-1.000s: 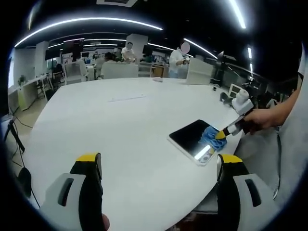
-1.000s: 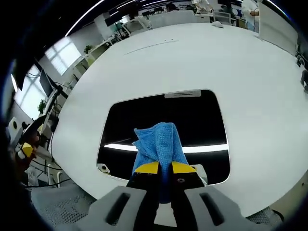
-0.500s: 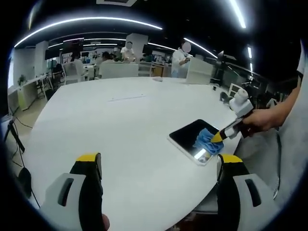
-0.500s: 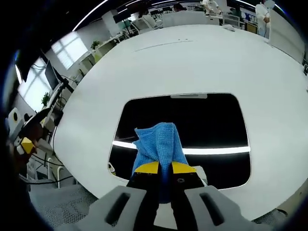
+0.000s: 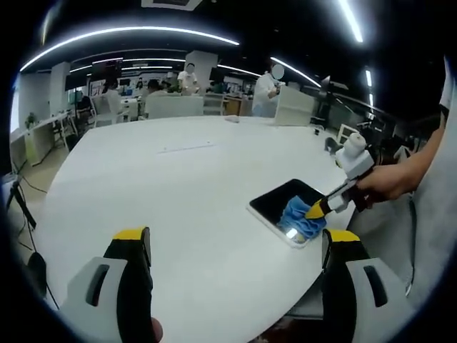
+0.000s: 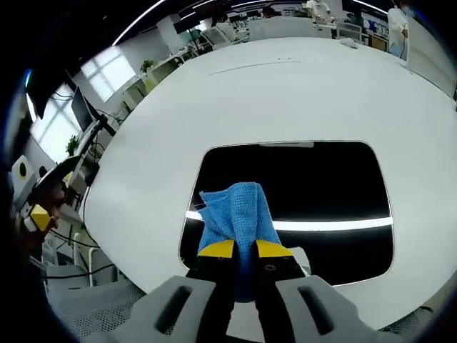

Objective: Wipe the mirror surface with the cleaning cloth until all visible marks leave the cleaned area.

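Observation:
A dark rectangular mirror [image 6: 314,187] lies flat on the white round table [image 6: 271,100], reflecting a strip light. My right gripper [image 6: 239,249] is shut on a blue cleaning cloth [image 6: 234,214], which is pressed on the mirror's near left part. In the left gripper view the mirror [image 5: 277,202] sits near the table's right edge with the cloth [image 5: 297,216] on its near end, and the right gripper [image 5: 315,210] is held by a person's hand [image 5: 385,182]. My left gripper [image 5: 235,246] stands open above the table's near edge, holding nothing.
The white table [image 5: 164,186] stretches wide to the left and far side of the mirror. Desks, chairs and several people [image 5: 268,89] stand beyond the table at the back. A person's sleeve [image 5: 435,214] fills the right side of the left gripper view.
The right gripper has dragged the blue cloth across the mirror toward its near left end. The left gripper has stayed still.

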A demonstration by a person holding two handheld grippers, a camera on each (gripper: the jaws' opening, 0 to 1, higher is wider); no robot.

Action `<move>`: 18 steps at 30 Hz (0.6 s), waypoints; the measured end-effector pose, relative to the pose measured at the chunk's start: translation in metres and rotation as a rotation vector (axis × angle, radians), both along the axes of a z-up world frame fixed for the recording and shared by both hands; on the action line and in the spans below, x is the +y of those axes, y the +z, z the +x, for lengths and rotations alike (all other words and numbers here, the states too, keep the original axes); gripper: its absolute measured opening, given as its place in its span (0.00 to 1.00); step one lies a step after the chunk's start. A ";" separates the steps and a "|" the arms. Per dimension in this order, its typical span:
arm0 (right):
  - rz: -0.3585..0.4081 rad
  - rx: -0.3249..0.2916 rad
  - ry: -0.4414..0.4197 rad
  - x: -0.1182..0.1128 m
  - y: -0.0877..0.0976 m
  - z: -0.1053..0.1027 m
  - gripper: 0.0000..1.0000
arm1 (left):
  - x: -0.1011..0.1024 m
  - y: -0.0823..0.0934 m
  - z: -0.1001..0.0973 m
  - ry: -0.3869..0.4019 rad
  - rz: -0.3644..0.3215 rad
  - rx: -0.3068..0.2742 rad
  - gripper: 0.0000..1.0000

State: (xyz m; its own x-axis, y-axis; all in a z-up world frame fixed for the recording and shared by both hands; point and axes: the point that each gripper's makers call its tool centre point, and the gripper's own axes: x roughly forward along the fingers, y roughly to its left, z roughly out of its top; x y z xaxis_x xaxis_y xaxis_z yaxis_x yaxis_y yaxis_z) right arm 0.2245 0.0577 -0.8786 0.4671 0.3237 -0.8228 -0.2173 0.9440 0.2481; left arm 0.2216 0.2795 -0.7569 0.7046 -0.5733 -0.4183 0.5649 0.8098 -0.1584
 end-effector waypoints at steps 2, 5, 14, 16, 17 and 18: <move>-0.009 -0.001 0.005 0.002 0.000 0.000 0.04 | 0.002 -0.002 -0.001 0.001 0.002 0.004 0.99; -0.025 -0.008 0.007 0.006 -0.001 0.002 0.04 | 0.002 -0.004 -0.003 0.001 0.005 0.011 0.99; -0.041 -0.021 0.047 0.021 0.000 0.002 0.04 | 0.001 -0.002 -0.005 0.009 -0.002 0.017 0.99; -0.040 -0.020 0.049 0.022 0.000 0.002 0.04 | -0.004 -0.005 -0.008 -0.004 0.000 0.019 0.99; -0.040 -0.020 0.048 0.023 0.000 0.003 0.04 | -0.005 -0.006 -0.008 -0.005 0.000 0.021 0.99; -0.039 -0.020 0.048 0.023 0.000 0.003 0.04 | -0.005 -0.007 -0.008 -0.002 -0.005 0.025 0.99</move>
